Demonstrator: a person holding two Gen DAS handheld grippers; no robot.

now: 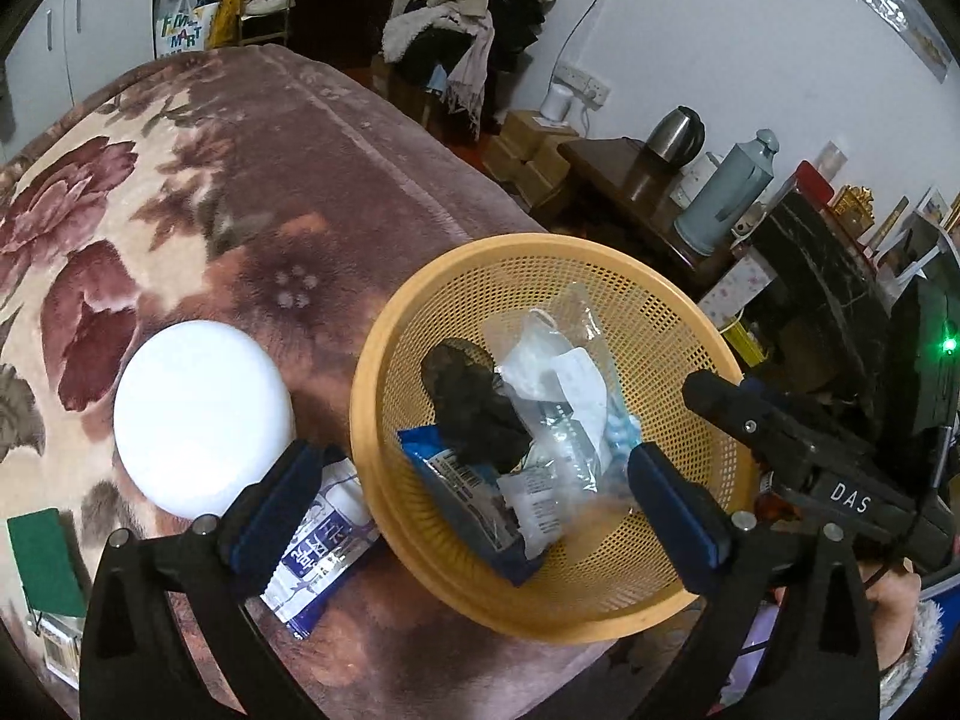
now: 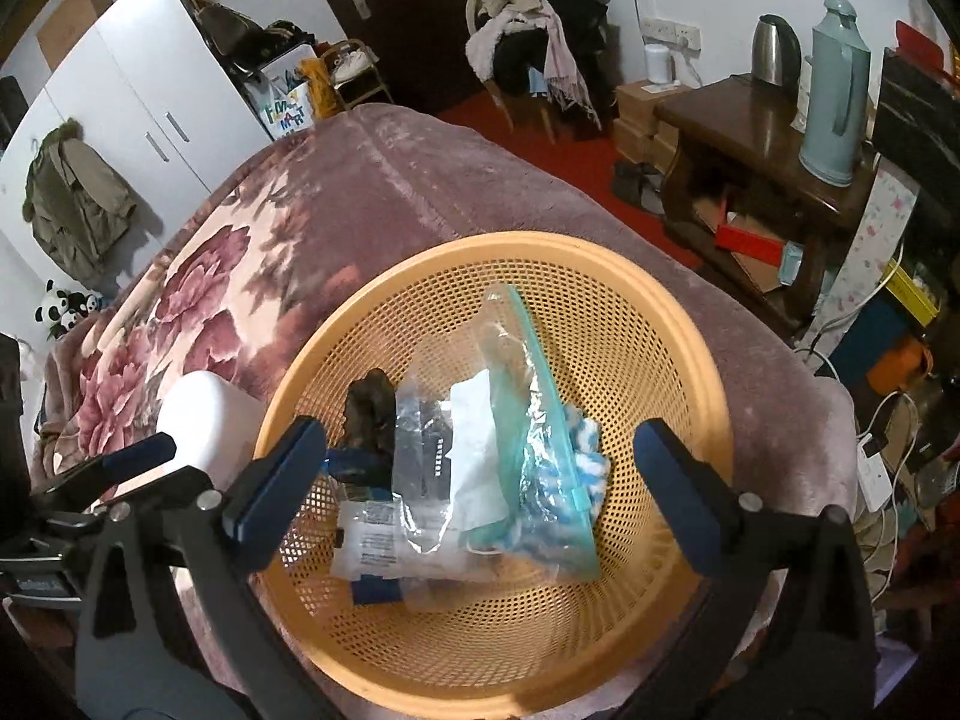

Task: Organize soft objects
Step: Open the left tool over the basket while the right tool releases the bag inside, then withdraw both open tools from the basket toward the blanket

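An orange mesh basket sits on the flowered blanket. In it lie a black soft lump, clear plastic bags, a blue packet and a blue-white fluffy cloth in a zip bag. My left gripper stands open over the basket's near left rim, pressing on nothing. Over the basket's middle my right gripper hangs open and empty. A blue-white packet lies on the blanket under the left finger. Beside the basket rests a white round pad.
The blanket covers a raised surface whose edge drops just right of the basket. A dark wooden table with a kettle and a thermos stands to the right. A green item lies at the left edge. Cables and clutter fill the floor on the right.
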